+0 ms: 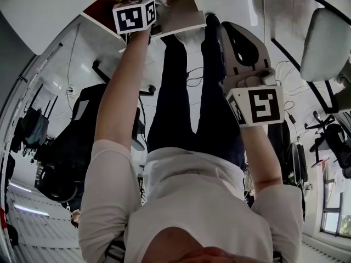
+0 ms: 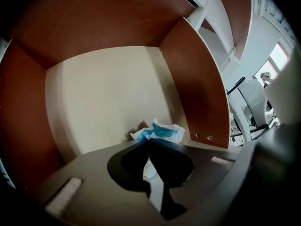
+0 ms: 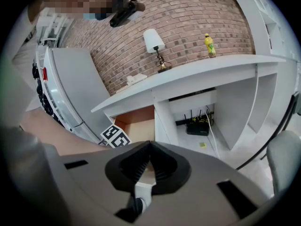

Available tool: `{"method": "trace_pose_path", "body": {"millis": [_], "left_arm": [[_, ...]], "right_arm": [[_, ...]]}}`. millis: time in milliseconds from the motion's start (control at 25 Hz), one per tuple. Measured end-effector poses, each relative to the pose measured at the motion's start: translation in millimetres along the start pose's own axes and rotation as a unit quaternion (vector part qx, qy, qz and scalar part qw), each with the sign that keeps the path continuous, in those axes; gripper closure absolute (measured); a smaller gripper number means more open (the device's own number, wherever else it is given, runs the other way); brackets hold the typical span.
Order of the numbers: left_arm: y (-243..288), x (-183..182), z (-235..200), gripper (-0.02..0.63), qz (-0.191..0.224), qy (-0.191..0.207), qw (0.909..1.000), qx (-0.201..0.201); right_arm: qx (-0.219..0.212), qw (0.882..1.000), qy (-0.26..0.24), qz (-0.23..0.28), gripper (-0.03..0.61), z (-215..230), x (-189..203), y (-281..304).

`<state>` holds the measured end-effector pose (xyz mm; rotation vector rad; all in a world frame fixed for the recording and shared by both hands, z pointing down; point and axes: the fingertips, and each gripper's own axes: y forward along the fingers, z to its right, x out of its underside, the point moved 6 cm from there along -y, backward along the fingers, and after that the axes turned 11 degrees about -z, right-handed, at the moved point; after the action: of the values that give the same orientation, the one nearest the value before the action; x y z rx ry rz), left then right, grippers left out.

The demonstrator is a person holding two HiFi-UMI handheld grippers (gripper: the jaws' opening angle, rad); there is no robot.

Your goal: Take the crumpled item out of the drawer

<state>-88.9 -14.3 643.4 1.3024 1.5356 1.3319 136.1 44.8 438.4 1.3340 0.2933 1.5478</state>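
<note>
The person's left gripper reaches steeply down into an open drawer with reddish-brown wooden walls and a pale cream floor. Its two dark fingers are pinched together on a crumpled white-and-blue wrapper. The wrapper lies on the drawer floor close to the drawer's right-hand wall, a scrap of it showing between the fingers lower down and the rest bunching out beyond the tips. To the right, the right gripper is held out in front of the person's legs, well apart from the drawer, tilted down, its ribbed fingers closed tip to tip with nothing between them. From its side the drawer stands pulled out under the left end of a long white desk set against a brick wall. On the desk top stand a small lamp with a white shade and, further right, a yellow bottle. A black router sits in the recess beneath the desk.
</note>
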Motion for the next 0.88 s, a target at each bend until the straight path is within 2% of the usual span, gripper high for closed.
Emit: {"method": "trace_pose_path", "body": {"millis": [240,400,640,880], "left_arm": [[-12,1,4,0.598,0.028,-0.006,0.9995,0.013],[-28,6,8,0.598,0.056,0.022,0.9982,-0.008],[-55,15,14,0.597,0.105,0.038,0.9935,-0.021],[-95,28,16,0.597,0.182,0.007,0.9832,-0.004]], "right_arm": [[-0.001,1.000,-0.003,-0.001,0.571,-4,1,1],[-0.005,1.000,-0.010,-0.003,0.571,-11,1,3],[-0.008,1.000,-0.020,-0.002,0.571,-19,2,5],[-0.006,0.999,-0.032,-0.007,0.571,-30,6,7]]}}
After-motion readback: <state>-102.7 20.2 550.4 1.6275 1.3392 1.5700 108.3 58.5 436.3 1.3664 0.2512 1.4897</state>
